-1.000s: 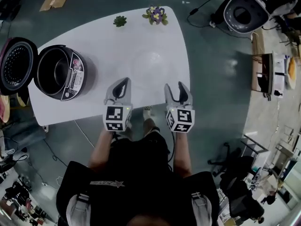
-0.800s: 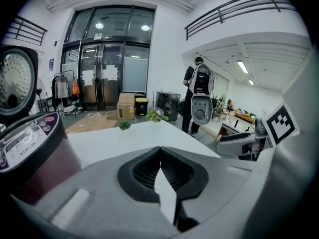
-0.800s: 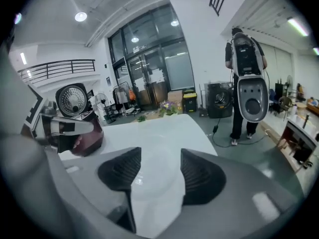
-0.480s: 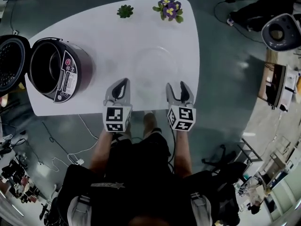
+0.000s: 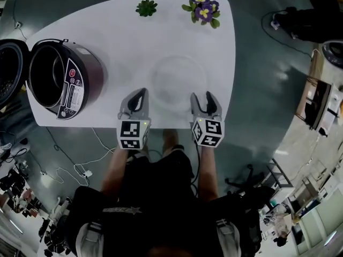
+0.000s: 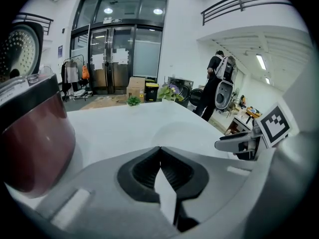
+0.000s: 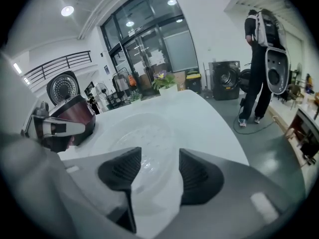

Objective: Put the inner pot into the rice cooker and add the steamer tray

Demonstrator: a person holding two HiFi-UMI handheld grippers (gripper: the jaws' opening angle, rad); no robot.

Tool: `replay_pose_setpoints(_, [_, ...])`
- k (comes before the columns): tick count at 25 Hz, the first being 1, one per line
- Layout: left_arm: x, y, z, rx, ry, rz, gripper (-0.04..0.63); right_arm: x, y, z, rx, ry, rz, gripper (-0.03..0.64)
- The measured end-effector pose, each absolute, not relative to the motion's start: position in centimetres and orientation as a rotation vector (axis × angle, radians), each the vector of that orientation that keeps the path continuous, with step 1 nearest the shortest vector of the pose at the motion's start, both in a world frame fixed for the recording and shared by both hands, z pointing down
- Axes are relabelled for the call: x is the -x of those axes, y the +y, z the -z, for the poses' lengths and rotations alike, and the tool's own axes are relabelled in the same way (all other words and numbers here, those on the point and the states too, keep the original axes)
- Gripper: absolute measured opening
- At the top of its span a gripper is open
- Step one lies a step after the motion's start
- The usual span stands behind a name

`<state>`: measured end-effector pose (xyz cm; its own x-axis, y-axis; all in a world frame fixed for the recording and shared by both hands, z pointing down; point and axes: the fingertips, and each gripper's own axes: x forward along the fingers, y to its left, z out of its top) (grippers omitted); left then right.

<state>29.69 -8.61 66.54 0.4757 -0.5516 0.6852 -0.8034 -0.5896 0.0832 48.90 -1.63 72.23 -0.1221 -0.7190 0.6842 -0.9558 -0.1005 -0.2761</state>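
The rice cooker (image 5: 80, 79) stands at the table's left end, its lid (image 5: 6, 68) swung open to the left. Its inside (image 5: 48, 74) is dark and round; I cannot tell whether the inner pot sits in it. A clear round steamer tray (image 5: 174, 82) lies on the white table (image 5: 123, 42) between and just beyond my grippers. The left gripper (image 5: 138, 98) is shut and empty at the near edge, with the cooker (image 6: 30, 133) close on its left. The right gripper (image 5: 204, 101) stands open and empty, with the tray (image 7: 144, 131) just ahead of its jaws.
A small green plant (image 5: 146, 7) and a pot of purple flowers (image 5: 203, 9) stand at the far edge. Cables (image 5: 80, 165) trail on the floor under the near left corner. A person with a backpack (image 7: 261, 59) stands beyond the table's right end.
Both grippers have come down toward the table's near edge. The table and cooker have slid down and nearer in the head view. Neither gripper's jaws have changed.
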Motion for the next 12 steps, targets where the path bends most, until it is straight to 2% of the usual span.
replay_pose_setpoints(1, [-29.7, -8.6, -66.7, -2.328, -1.135, -0.875, 0.011, -49.0, -1.7, -72.4, -1.831, -1.853, -1.066, 0.237])
replay_pose_setpoints(3, [-29.7, -8.7, -66.8, -2.319, -1.140, -0.878, 0.011, -49.3, -1.7, -72.9, -1.822, -1.826, -1.084, 0.192])
replay_pose_setpoints(5, [-29.6, -8.8, -66.9, -2.312, -1.149, -0.879, 0.011, -49.7, -1.7, -73.2, -1.815, -1.799, -1.091, 0.115])
replay_pose_setpoints(12, [-28.8, -9.0, -67.0, -2.289, -1.187, -0.886, 0.011, -50.6, -2.4, -73.4, -1.859, -1.733, -1.151, 0.050])
